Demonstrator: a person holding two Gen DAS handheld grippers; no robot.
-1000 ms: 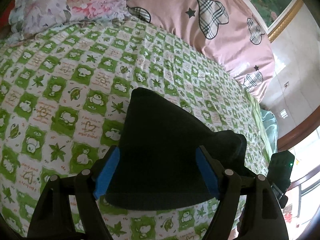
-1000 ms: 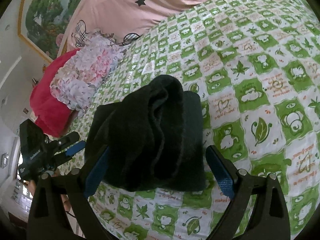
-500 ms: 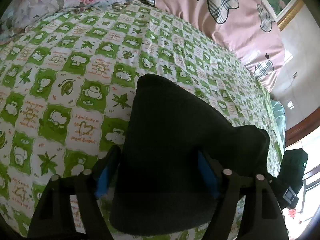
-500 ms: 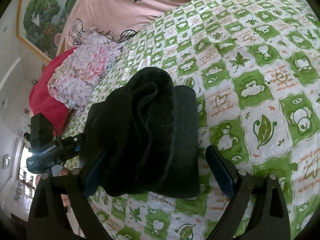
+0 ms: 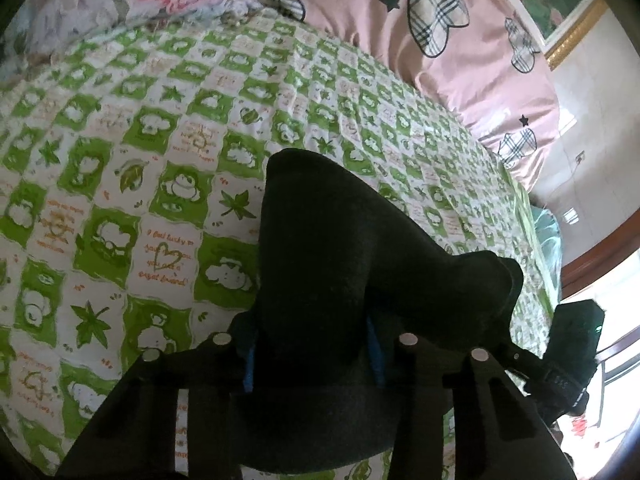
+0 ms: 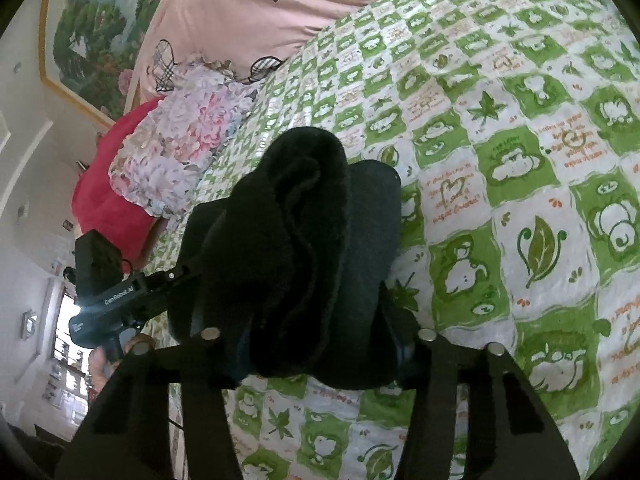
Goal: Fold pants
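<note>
Black pants (image 5: 320, 240) lie folded in a thick bundle on the green-and-white checked bedsheet (image 5: 120, 200). My left gripper (image 5: 312, 360) has one end of the bundle between its blue pads. Its jaws are closing and the cloth bulges over them. In the right wrist view the other end of the pants (image 6: 304, 216) shows as rolled layers. My right gripper (image 6: 320, 356) is closing on that end, with the fabric squeezed between its fingers. The pads of both grippers are mostly hidden by cloth.
A pink pillow with plaid hearts (image 5: 440, 40) lies at the far side of the bed. A floral pillow (image 6: 172, 160) and a red one (image 6: 108, 200) lie beside it. A framed painting (image 6: 88, 40) hangs on the wall. Each view shows the other gripper's black housing (image 5: 572, 356) (image 6: 100, 296) at the bed edge.
Both grippers' jaws have drawn in from wide apart to pinching the pants. The bundle now bulges up between the fingers. Neither hand has shifted much.
</note>
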